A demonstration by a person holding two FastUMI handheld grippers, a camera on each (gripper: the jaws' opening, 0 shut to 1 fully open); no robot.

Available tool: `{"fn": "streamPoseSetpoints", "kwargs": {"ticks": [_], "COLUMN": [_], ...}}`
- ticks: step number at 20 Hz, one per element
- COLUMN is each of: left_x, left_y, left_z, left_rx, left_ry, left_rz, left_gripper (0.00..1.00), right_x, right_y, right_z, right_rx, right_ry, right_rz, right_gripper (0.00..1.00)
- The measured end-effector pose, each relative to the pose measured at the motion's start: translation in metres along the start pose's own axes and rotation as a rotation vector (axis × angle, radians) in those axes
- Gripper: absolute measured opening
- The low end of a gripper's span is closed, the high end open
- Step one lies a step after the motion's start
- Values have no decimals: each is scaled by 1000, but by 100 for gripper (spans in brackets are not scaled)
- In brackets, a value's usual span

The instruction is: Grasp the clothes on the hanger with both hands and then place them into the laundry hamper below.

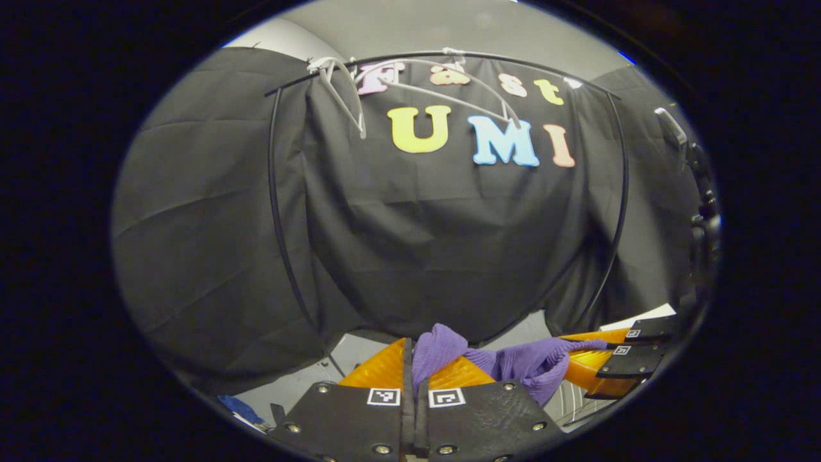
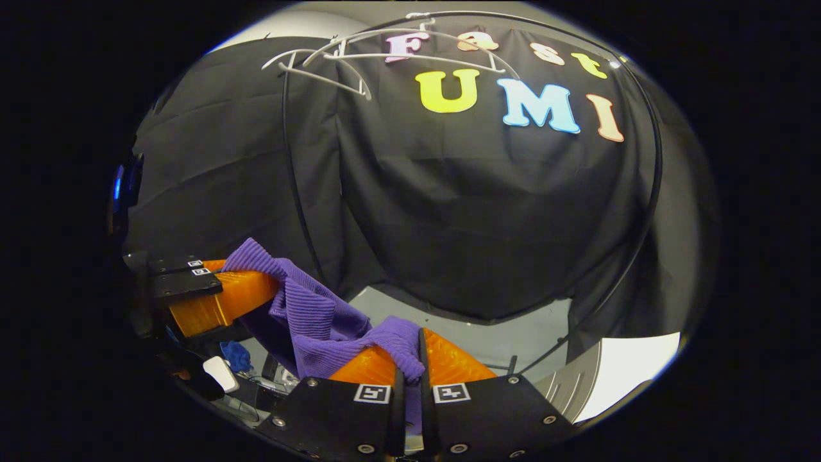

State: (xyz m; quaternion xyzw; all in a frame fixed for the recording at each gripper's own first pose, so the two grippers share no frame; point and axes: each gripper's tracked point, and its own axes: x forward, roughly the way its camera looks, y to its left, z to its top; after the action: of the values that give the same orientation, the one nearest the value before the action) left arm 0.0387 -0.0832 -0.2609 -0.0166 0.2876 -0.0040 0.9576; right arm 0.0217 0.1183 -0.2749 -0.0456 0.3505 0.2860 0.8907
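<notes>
Left gripper view: left gripper [image 1: 414, 378] closed tight on a bunched fold of the purple garment [image 1: 513, 362], cloth pinched between both fingers; right gripper [image 1: 632, 359] off to the right, jaws together on the far end of the same cloth. Right gripper view: right gripper [image 2: 408, 367] clamped on another fold, garment [image 2: 308, 314] sagging between the two grips. White hangers [image 1: 410, 86] bare on the rail up top, well apart from the cloth. Hamper not made out. Risk: thin bunched grips, so a tug between hands could slip a fold free; loose middle could snag or drop outside the hamper
</notes>
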Motion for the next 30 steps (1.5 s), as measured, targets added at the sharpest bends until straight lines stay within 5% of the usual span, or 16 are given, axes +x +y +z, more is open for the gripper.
{"fn": "streamPoseSetpoints", "kwargs": {"ticks": [5,7,10,15,25,30], "left_x": [3,0,-11,-40,-119,-156], "left_y": [2,8,16,40,38,31], "left_z": [-59,-75,-82,-17,138,196], "left_rx": [3,5,2,79,37,-7], "left_ry": [133,169,182,18,-322,-429], "left_rz": [-14,-19,-25,-16,-42,-42], "left_gripper": [1,2,8,92,88,92], "right_x": [7,-1,-13,-38,-148,-206], "right_y": [2,6,6,1,-48,-65], "right_z": [-39,-33,-20,1,125,166], "right_rx": [-12,-21,-45,-7,11,19], "right_ry": [97,71,24,-56,-408,-546], "right_rz": [-19,-12,-29,-85,-271,-303], "right_gripper": [13,33,75,93,94,92]}}
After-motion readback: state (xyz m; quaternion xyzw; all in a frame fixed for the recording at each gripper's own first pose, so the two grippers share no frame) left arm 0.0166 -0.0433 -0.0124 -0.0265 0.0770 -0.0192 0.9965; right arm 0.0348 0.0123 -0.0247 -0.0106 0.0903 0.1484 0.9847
